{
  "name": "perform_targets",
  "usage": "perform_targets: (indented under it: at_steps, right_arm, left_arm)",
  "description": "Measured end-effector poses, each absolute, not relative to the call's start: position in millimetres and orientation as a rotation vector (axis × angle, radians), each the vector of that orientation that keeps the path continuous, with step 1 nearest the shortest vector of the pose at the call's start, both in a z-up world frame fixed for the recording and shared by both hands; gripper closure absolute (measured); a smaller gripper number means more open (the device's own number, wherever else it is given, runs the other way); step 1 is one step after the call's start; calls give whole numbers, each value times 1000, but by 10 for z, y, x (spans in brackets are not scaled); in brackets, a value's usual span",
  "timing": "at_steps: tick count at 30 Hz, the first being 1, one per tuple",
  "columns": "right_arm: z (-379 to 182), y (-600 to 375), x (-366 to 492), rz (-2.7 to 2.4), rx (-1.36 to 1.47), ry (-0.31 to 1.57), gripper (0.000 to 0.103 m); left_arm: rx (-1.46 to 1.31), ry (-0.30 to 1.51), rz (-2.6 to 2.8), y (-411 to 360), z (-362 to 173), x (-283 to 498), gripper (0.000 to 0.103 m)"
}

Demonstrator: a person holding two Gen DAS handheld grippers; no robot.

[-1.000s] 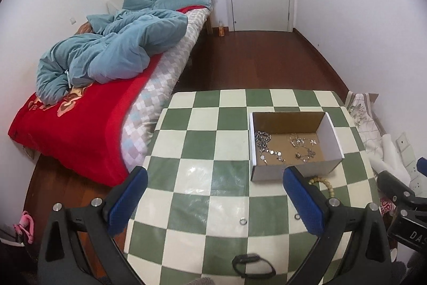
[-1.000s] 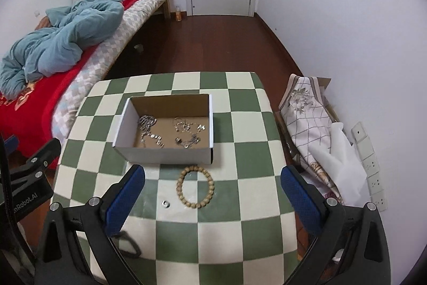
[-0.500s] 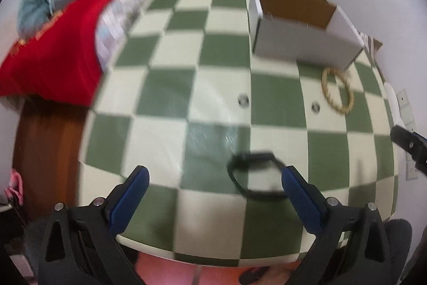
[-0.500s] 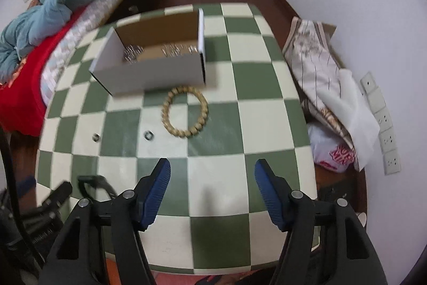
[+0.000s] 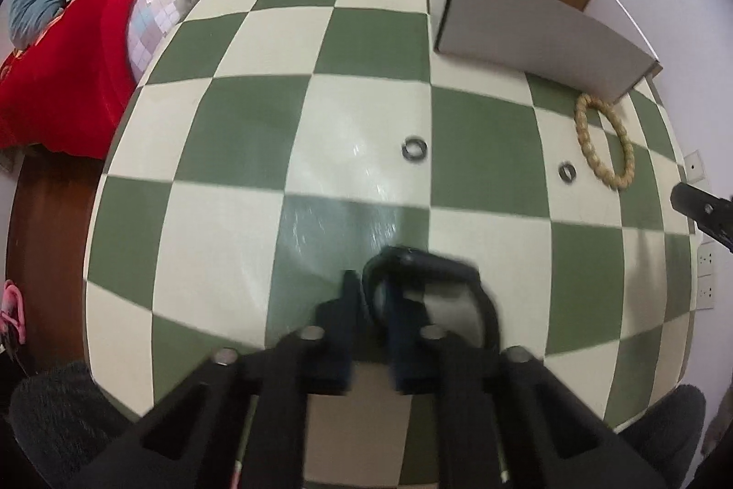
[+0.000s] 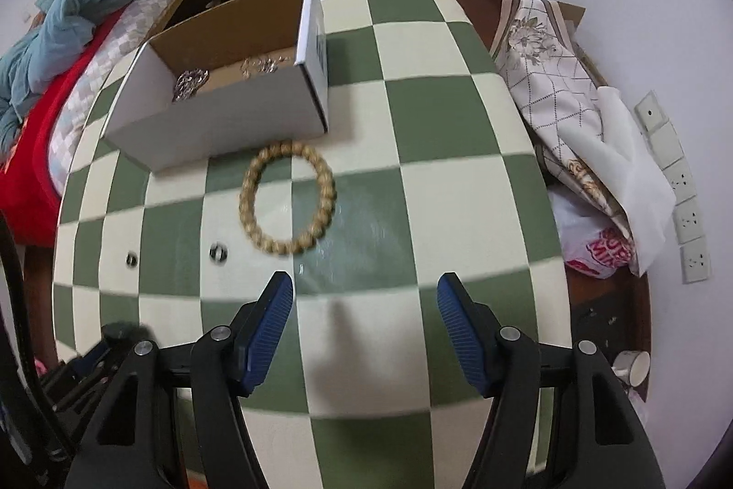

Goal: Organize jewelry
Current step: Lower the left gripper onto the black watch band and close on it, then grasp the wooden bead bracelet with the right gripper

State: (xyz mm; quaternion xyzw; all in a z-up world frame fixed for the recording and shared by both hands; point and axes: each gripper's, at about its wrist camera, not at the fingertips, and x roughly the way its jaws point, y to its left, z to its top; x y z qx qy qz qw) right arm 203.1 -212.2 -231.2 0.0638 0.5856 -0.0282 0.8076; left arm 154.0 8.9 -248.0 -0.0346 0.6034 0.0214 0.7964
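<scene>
My left gripper (image 5: 373,305) is shut on a black band bracelet (image 5: 440,273) at the near edge of the green checkered table (image 5: 256,131). Two small metal rings (image 5: 414,148) (image 5: 567,171) lie on the table beyond it. A wooden bead bracelet (image 6: 287,197) lies in front of a white cardboard box (image 6: 220,122) that holds silver jewelry (image 6: 188,85). The bead bracelet also shows in the left wrist view (image 5: 604,143), beside the box (image 5: 536,26). My right gripper (image 6: 364,319) is open and empty, just short of the bead bracelet.
A bed with a red cover (image 5: 59,44) and blue duvet (image 6: 68,17) stands left of the table. Patterned fabric and bags (image 6: 568,108) lie on the floor to the right, by wall sockets (image 6: 687,214). A cup (image 6: 634,367) sits on the floor.
My left gripper has dropped to the table's near edge and closed on the black band. My right gripper has come lower and closer to the bead bracelet, and its fingers have narrowed.
</scene>
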Motion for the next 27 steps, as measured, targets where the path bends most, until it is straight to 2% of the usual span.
perform_targets:
  at_steps: [7, 8, 10, 12, 13, 27]
  right_arm:
    - [-2623, -2047, 2508, -79, 136, 1296, 37]
    - [-2662, -2025, 2534, -79, 127, 1304, 46]
    - [-2709, -1943, 2564, -80, 82, 1304, 58]
    - [-2709, -1885, 2552, -76, 44, 1298, 84]
    - [-2702, -1855, 2534, -62, 32, 1297, 91]
    - [-2666, -2058, 1566, 22, -37, 1401, 93]
  left_arm:
    - [-37, 1276, 44, -3, -2450, 1722, 98]
    - [-30, 1276, 40, -23, -2441, 1725, 98]
    - [-21, 1275, 29, -86, -2435, 1733, 98]
    - [-14, 1276, 19, -130, -2430, 1751, 98]
    - [-9, 1275, 14, -135, -2437, 1745, 98]
    - [27, 1283, -27, -218, -2457, 1595, 98]
